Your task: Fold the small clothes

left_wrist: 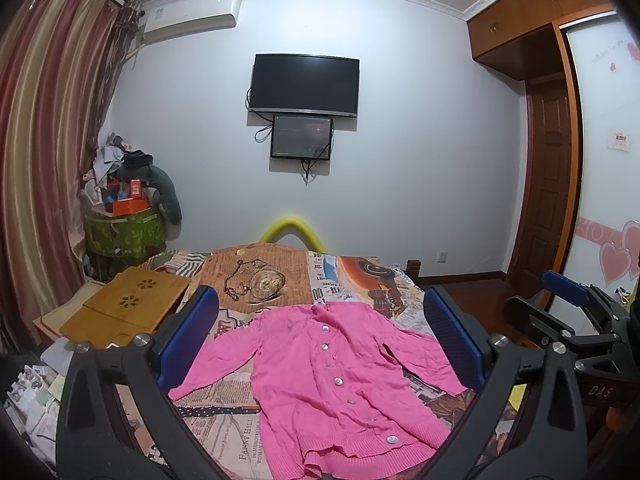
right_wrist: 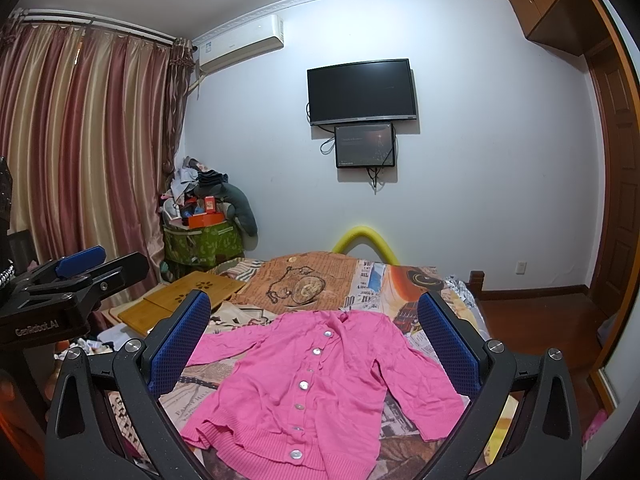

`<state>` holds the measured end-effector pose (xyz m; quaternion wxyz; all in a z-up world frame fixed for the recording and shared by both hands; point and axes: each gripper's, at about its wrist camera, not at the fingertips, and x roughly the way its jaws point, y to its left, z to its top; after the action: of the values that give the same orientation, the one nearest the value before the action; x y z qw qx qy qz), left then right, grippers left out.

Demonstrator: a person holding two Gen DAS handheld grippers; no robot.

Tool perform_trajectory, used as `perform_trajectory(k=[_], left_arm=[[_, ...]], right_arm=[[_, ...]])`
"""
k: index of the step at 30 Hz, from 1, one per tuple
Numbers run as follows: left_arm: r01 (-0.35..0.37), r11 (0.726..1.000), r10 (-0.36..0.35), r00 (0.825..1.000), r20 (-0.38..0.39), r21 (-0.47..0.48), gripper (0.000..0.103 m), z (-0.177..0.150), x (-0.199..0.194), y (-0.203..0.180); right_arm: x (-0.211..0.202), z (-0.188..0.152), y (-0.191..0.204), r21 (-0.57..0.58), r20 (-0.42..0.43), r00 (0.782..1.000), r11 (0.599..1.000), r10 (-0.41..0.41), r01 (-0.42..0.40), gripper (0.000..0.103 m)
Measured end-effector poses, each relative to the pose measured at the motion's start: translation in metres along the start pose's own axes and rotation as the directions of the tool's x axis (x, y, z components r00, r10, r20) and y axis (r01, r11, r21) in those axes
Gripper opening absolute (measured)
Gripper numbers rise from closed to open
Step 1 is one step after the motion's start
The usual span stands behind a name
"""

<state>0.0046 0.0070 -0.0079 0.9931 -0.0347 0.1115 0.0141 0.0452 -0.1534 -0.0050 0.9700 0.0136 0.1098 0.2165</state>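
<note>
A pink buttoned cardigan lies flat and face up on the bed, collar toward the far wall, both sleeves spread out to the sides. My left gripper hovers open above it, blue pads wide apart with nothing between them. In the right wrist view the same cardigan fills the lower middle, and my right gripper is also open and holds nothing. The right gripper shows at the right edge of the left wrist view; the left gripper shows at the left edge of the right wrist view.
The bed carries a newspaper-print cover. A wooden lap table sits at its left edge. A green basket piled with boxes and clothes stands by the striped curtains. A yellow foam tube arches beyond the bed's far end.
</note>
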Motion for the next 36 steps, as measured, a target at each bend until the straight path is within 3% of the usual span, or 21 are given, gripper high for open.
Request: perform_trajectory(k=[29, 36], left_arm=[[-0.004, 1.000, 0.003, 1.000, -0.022, -0.021, 0.103, -0.002, 0.012, 0.006], [-0.079, 0.996, 0.076, 0.995, -0.065, -0.047, 0.103, -0.007, 0.042, 0.033]], right_arm=[[0.012, 0.000, -0.002, 0.002, -0.029, 1.000, 1.000, -0.001, 0.001, 0.103], [0.047, -0.013, -0.011, 0.012, -0.108, 0.994, 1.000, -0.015, 0.016, 0.103]])
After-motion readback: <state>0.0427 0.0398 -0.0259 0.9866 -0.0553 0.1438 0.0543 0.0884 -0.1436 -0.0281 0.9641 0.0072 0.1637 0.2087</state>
